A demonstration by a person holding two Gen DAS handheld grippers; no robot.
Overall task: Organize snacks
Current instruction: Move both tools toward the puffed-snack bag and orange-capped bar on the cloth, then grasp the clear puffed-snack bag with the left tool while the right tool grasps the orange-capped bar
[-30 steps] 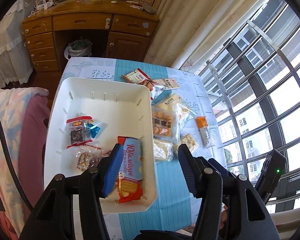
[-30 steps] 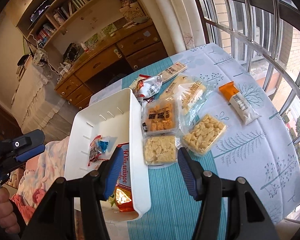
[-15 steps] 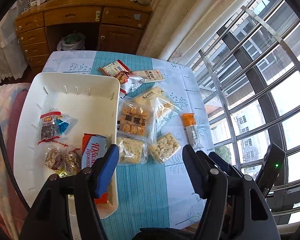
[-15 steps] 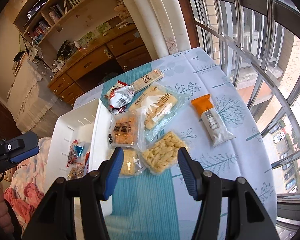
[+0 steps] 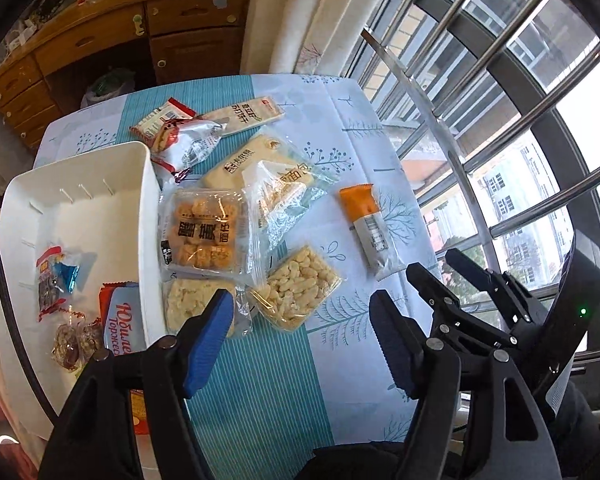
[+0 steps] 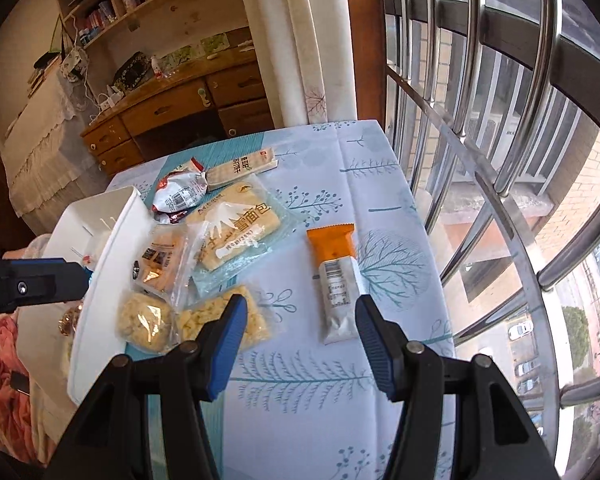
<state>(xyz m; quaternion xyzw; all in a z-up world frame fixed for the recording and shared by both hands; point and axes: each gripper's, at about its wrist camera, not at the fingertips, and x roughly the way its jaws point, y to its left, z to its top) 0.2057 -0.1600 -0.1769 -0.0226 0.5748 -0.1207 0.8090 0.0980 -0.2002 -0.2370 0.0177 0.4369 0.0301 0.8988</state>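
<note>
A white tray [image 5: 144,220] at the table's left holds a red and blue biscuit pack [image 5: 120,328] and small candy packets [image 5: 54,276]. Several loose packets lie right of it: buns [image 5: 202,236], bread [image 5: 268,176], and two pale puffed snacks [image 5: 296,288]. An orange-topped bar [image 6: 334,272] lies apart on the right. My left gripper [image 5: 302,320] hovers above the puffed snacks, its jaws opening with nothing gripped. My right gripper [image 6: 302,316] hangs open over the near end of the bar, touching nothing.
The table's right edge runs along a barred window [image 6: 480,160]. A wooden desk [image 6: 172,104] stands beyond the far edge. Pink bedding [image 6: 4,344] lies left of the tray. The cloth [image 6: 308,400] near me carries no packets.
Both grippers moved right, away from the tray and towards the loose packets. The left jaws spread wider. The orange-topped bar now sits between the right fingers in view.
</note>
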